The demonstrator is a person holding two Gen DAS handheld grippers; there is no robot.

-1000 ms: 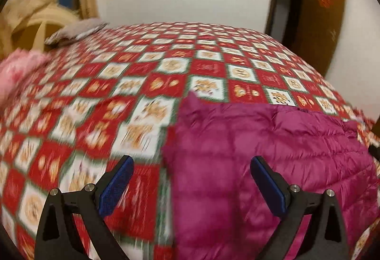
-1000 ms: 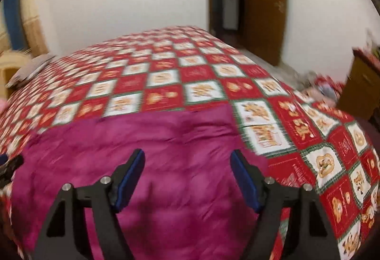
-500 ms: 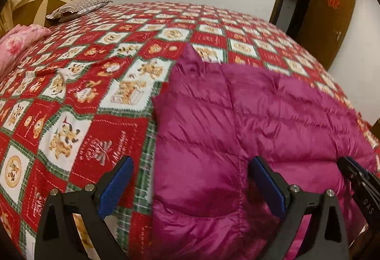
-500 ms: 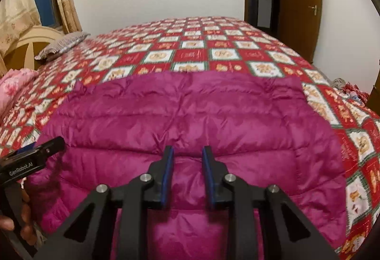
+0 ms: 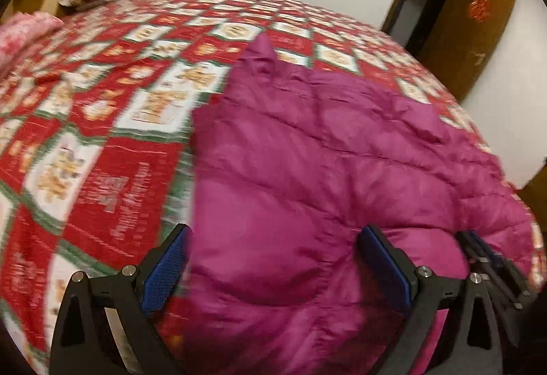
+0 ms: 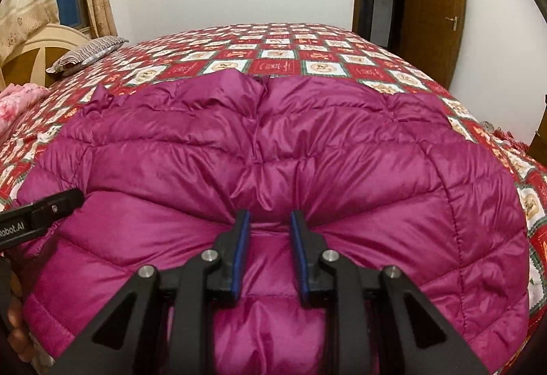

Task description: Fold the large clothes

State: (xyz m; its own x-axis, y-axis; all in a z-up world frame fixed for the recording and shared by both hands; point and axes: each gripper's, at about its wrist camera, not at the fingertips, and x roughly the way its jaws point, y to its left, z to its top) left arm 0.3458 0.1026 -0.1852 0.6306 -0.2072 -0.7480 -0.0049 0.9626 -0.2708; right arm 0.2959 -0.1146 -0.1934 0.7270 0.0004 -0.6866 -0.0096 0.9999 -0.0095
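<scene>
The magenta down jacket [image 6: 273, 163] lies spread on the red checked bedspread [image 5: 102, 121], its near hem newly bunched since the right gripper [image 6: 270, 231] narrowed to pinch it, readying a fold, while the left gripper [image 5: 273, 258] hovers wide open, gripping nothing.

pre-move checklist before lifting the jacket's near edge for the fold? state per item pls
1. Right gripper pinching magenta jacket near edge: ok, fabric bunches between its fingers.
2. Left gripper gripping: not ok, jaws wide open over the jacket's left edge.
3. Jacket flat on bedspread: ok.
4. Space beyond the jacket for the fold: ok.
5. Left wrist view sharp: not ok, blurred.
6. Zipper closed: cannot tell.
</scene>
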